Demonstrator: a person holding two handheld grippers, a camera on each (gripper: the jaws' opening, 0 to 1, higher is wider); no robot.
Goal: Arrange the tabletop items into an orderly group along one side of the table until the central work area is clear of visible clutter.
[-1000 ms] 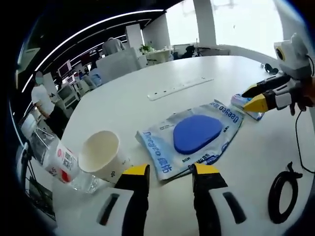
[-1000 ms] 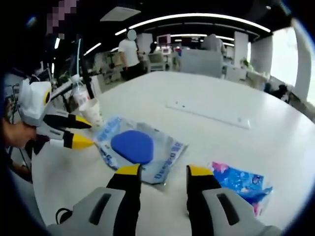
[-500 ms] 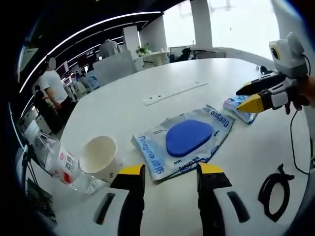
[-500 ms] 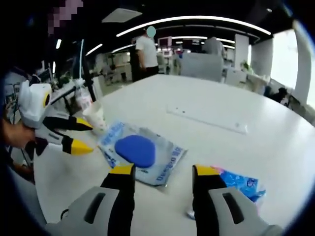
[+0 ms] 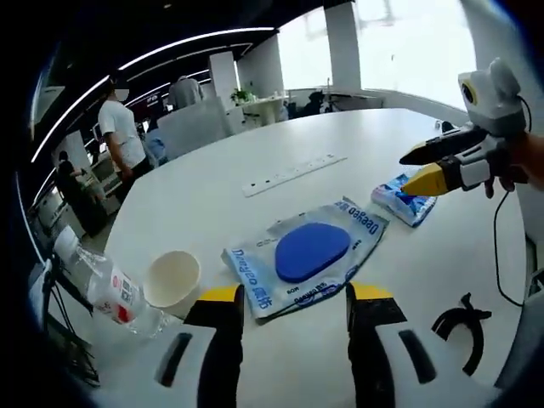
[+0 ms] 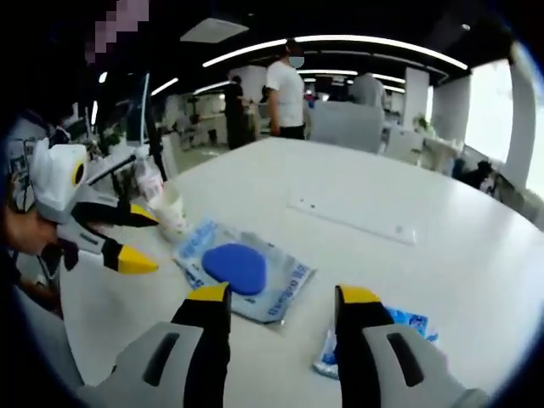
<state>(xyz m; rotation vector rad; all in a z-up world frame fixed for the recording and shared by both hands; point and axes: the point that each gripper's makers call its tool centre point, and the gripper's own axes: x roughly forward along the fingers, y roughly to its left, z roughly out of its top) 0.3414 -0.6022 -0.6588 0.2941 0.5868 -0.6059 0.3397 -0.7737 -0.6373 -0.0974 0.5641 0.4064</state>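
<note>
White round table [image 5: 255,153] in open office, blue pouch [image 5: 308,253] centred, both hand-held grippers open, holding nothing.

From my right side, my own yellow-tipped fingers [image 6: 361,299] cover part of the small blue-and-white patterned packet [image 6: 406,323] — I can't read its print. The clear plastic bottle with a red-and-white label [image 5: 102,287] lies at the white surface [image 5: 212,195]'s edge, its far end lost in the dark. The black looped strap [image 5: 459,323] runs off behind the surface's curve — where it ends I can't tell. Small lettering on the flat clear pouch holding a blue oval pad [image 5: 310,253] is too blurred to make out beyond the large brand word.
</note>
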